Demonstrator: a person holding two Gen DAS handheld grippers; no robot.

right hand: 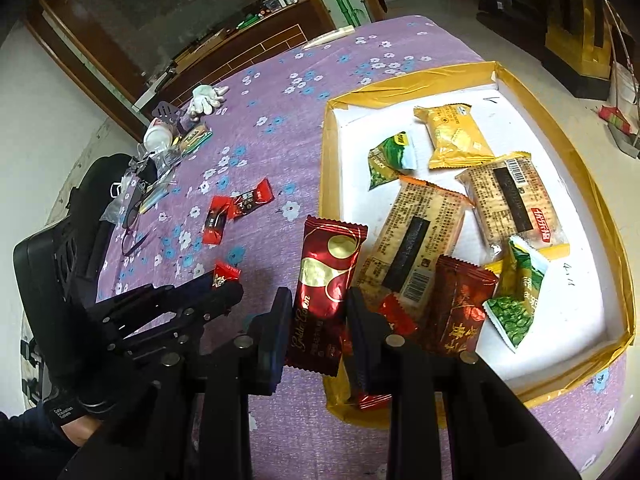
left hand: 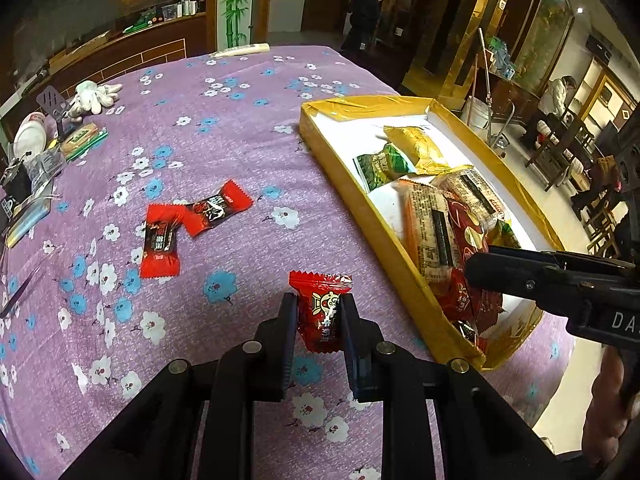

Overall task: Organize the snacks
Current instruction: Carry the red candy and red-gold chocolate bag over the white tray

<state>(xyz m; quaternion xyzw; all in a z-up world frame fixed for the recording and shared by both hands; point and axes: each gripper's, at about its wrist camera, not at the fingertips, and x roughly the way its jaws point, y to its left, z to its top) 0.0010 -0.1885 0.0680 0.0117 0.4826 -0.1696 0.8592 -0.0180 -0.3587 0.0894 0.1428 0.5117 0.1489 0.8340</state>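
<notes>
Snacks are mostly in the yellow box already, and each gripper has one more on the way. The left gripper is clamped on a small red candy, pinched across its middle with the wrapper's crimped top sticking up past the fingertips, so its long axis runs pretty much along the fingers. It's over the purple flowered tablecloth, and the box sits off to its right, near wall just beside it, so that candy only needs a short sideways carry over the rim. The right gripper is closed on a dark red and gold bar, also gripped across the width with the long side pointing away from the camera, and it's right at the box's near left corner, partly over the edge from what I can tell. So the right hand is the nearer one to dropping, I'd guess it goes first. Inside the box there's a pile of cracker packs, a yellow pack, green pea bags and a maroon pack, crowded toward the near end, with free white floor further back. Two red candies lie on the cloth out ahead and left of the left gripper, well apart from the box, so the left hand's the obvious one for those.
</notes>
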